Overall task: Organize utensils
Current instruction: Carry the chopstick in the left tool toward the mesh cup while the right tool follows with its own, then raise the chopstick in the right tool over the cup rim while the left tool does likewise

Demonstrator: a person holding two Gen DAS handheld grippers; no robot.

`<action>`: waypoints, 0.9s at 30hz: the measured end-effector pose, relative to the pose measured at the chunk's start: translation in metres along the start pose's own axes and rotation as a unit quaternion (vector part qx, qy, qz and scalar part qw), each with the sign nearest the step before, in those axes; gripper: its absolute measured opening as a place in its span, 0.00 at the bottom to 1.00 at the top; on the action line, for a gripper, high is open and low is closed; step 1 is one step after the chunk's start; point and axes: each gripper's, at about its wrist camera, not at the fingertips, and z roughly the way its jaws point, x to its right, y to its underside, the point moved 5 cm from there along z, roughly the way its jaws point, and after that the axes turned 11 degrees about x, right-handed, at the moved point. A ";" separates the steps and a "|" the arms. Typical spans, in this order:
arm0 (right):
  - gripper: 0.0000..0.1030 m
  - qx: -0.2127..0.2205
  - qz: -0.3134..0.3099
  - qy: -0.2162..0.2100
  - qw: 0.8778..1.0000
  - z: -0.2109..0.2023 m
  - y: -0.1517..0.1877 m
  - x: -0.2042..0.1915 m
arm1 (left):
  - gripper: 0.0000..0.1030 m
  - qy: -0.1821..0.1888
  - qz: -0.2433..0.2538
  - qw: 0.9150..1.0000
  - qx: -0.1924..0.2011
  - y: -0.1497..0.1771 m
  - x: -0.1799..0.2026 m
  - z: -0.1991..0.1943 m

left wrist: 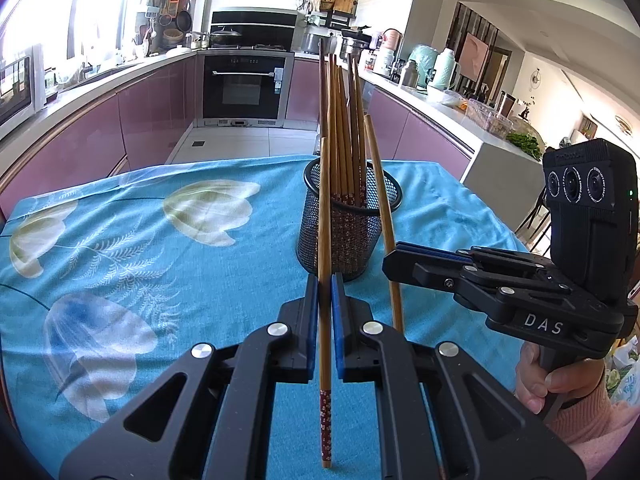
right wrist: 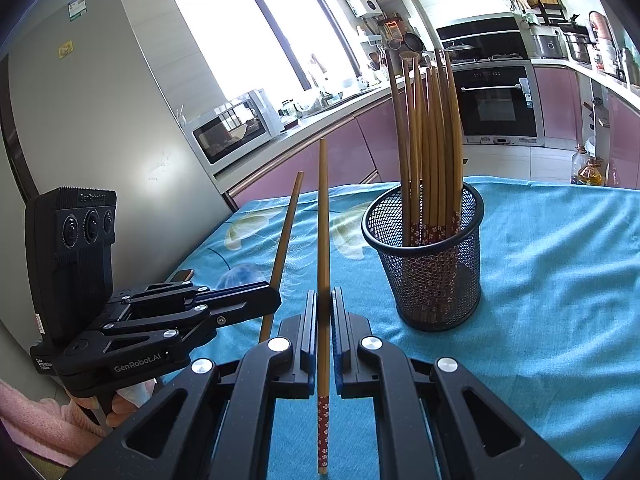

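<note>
A black mesh cup (left wrist: 352,224) stands on the blue tablecloth and holds several wooden chopsticks (left wrist: 344,128) upright. My left gripper (left wrist: 325,292) is shut on one chopstick (left wrist: 325,240), held upright just in front of the cup. My right gripper (left wrist: 390,254) comes in from the right, shut on another chopstick (left wrist: 380,200) beside the cup. In the right wrist view my right gripper (right wrist: 324,304) holds its chopstick (right wrist: 323,240) upright, left of the cup (right wrist: 428,256). The left gripper (right wrist: 276,300) holds its chopstick (right wrist: 285,236) further left.
The table has a blue floral cloth (left wrist: 160,248). Pink kitchen cabinets (left wrist: 100,128) and an oven (left wrist: 244,88) lie beyond it. A cluttered counter (left wrist: 460,100) runs along the right. A fridge (right wrist: 100,120) and a microwave (right wrist: 236,128) show in the right wrist view.
</note>
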 end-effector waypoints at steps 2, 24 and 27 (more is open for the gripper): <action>0.06 0.001 0.000 0.000 1.000 0.000 -0.001 0.000 | 0.07 0.000 0.000 1.000 0.000 -0.002 0.000 0.000; 0.06 0.016 0.004 -0.001 1.000 -0.005 -0.010 0.002 | 0.07 0.013 0.002 1.000 0.014 -0.013 -0.004 -0.002; 0.06 0.018 0.004 -0.001 1.000 -0.005 -0.011 0.002 | 0.07 0.016 0.000 1.000 0.015 -0.015 -0.004 -0.002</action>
